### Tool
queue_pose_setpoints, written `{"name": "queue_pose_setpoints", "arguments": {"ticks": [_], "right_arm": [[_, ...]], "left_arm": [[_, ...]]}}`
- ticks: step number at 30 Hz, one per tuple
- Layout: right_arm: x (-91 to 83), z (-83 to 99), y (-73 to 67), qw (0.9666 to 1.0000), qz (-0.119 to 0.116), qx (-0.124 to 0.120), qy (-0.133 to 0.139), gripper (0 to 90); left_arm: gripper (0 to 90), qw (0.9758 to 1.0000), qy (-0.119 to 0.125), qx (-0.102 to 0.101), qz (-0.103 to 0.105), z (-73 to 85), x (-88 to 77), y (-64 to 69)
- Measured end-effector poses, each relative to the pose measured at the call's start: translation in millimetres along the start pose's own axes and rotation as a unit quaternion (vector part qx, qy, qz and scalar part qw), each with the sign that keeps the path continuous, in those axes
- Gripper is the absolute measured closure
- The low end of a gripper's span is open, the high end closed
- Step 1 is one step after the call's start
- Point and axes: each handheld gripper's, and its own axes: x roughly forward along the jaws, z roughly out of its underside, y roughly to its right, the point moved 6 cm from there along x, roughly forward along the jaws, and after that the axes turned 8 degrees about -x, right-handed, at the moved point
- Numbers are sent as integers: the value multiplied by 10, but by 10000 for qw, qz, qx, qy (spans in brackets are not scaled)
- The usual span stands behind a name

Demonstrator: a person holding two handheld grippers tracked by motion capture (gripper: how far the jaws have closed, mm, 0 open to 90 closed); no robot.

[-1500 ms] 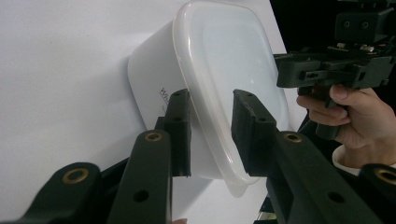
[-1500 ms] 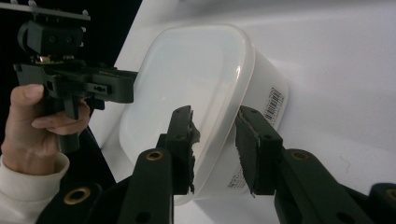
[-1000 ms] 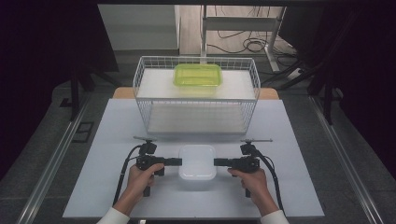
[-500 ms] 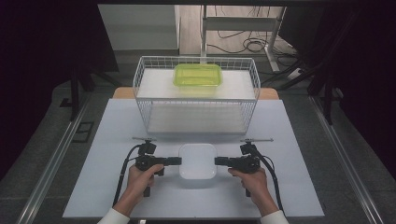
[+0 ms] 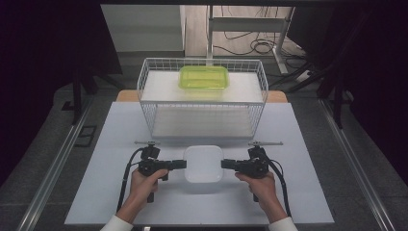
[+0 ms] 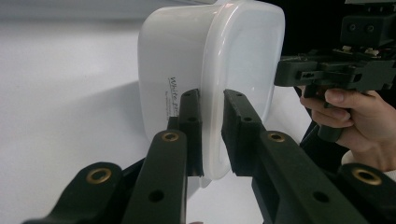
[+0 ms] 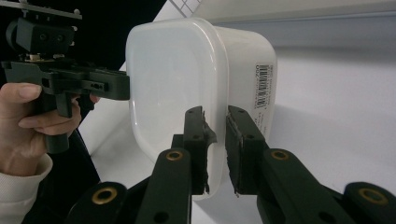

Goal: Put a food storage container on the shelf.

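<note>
A white plastic container (image 5: 203, 163) with a translucent lid sits on the table's near middle. My left gripper (image 5: 184, 164) meets its left side and my right gripper (image 5: 223, 164) its right side, both held level. In the left gripper view the container (image 6: 210, 60) looms close and the left gripper (image 6: 212, 95) has its jaws on either side of the lid's rim, pressing it. The right gripper (image 7: 215, 112) clamps the opposite rim of the container (image 7: 187, 70) the same way. Both pairs of jaws have just been closing, with the rim between them.
A white wire basket (image 5: 202, 103) stands behind the container, with a green lidded box (image 5: 204, 77) at its far side. The white tabletop (image 5: 96, 144) extends left and right of my hands. Dark floor and cables lie beyond the table.
</note>
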Motion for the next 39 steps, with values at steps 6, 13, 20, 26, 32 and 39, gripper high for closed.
{"name": "queue_pose_setpoints", "arguments": {"ticks": [6,13,20,26,32,39], "right_arm": [[-24,-20,-15,10000,-37,-51,58,784],[-68,-67,-67,9997,-37,-185,153,785],[-106,-92,-86,9994,-73,-237,229,785],[-138,-140,-148,9987,-34,-401,306,784],[-176,-194,-211,9976,21,-543,422,783],[-201,-242,-248,9969,-11,-625,478,783]], "left_arm": [[782,9999,51,101,29,-11,-24,33],[786,9994,154,292,-36,-39,-73,110],[788,9991,167,389,-9,-62,-115,173],[789,9986,215,489,28,-88,-171,219],[788,9980,283,569,33,-122,-208,259],[789,9976,328,609,92,-149,-256,296]]}}
